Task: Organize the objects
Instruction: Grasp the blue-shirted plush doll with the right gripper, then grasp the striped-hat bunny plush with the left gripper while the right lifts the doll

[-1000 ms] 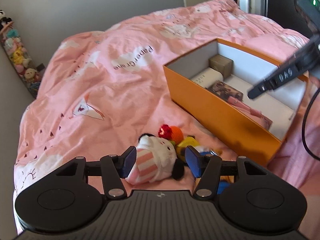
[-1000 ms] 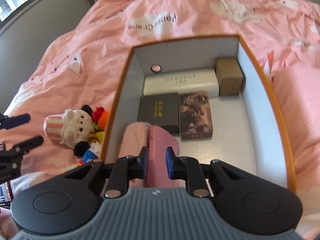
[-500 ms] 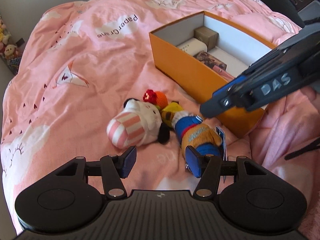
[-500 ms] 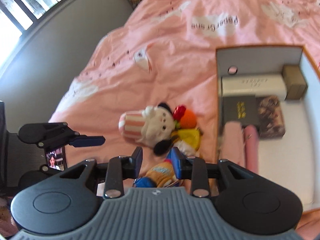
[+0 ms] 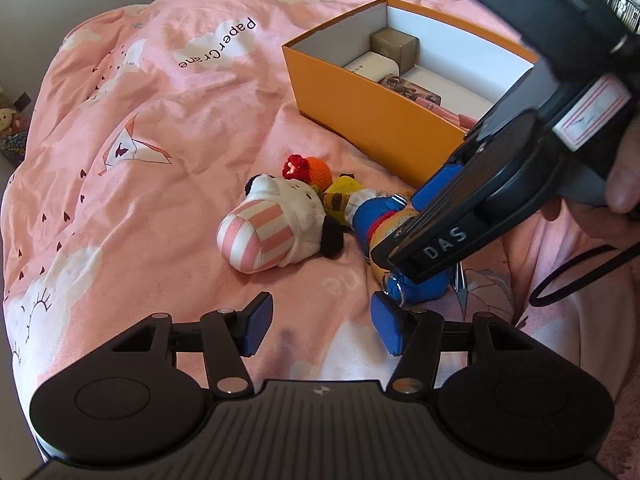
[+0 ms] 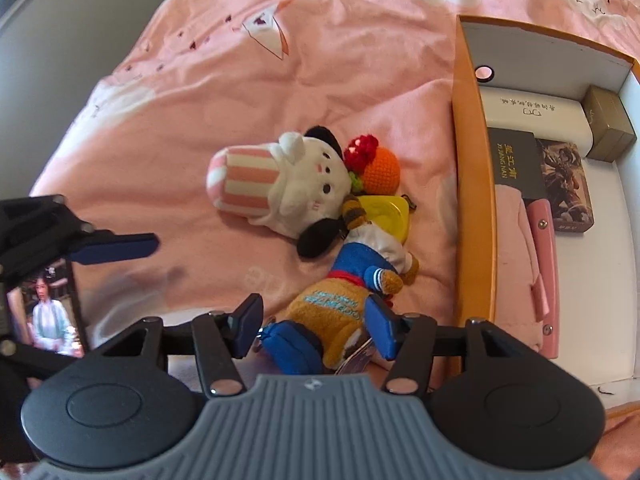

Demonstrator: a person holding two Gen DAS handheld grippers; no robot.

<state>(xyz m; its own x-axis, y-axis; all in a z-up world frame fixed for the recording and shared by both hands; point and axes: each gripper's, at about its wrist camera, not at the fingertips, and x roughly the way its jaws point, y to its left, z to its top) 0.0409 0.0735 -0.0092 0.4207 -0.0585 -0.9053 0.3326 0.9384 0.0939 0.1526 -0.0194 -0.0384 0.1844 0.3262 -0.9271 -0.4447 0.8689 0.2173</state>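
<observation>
A heap of toys lies on the pink duvet: a white plush [image 6: 304, 184] with a pink-striped hat, an orange crochet ball [image 6: 382, 172], a yellow piece [image 6: 384, 212] and a brown plush in blue clothes [image 6: 336, 308]. My right gripper [image 6: 314, 320] stands over the brown plush [image 5: 380, 220]. Its jaws are opening, the plush lies between them and the pads do not squeeze it. My left gripper [image 5: 320, 320] hangs open and empty just in front of the white plush [image 5: 276, 224]. The right gripper [image 5: 420, 248] shows from the side in the left wrist view.
An orange box [image 6: 474, 184] stands to the right of the toys and holds a white box [image 6: 536, 116], a small brown box [image 6: 608, 128], a black box [image 6: 516, 160], a picture card box [image 6: 564, 188] and pink items [image 6: 540, 260]. The orange box [image 5: 380, 120] has high walls.
My right gripper let go of the pink item in the box, swung left over the toys and widened its jaws around the brown plush. My left gripper drew back from the white plush.
</observation>
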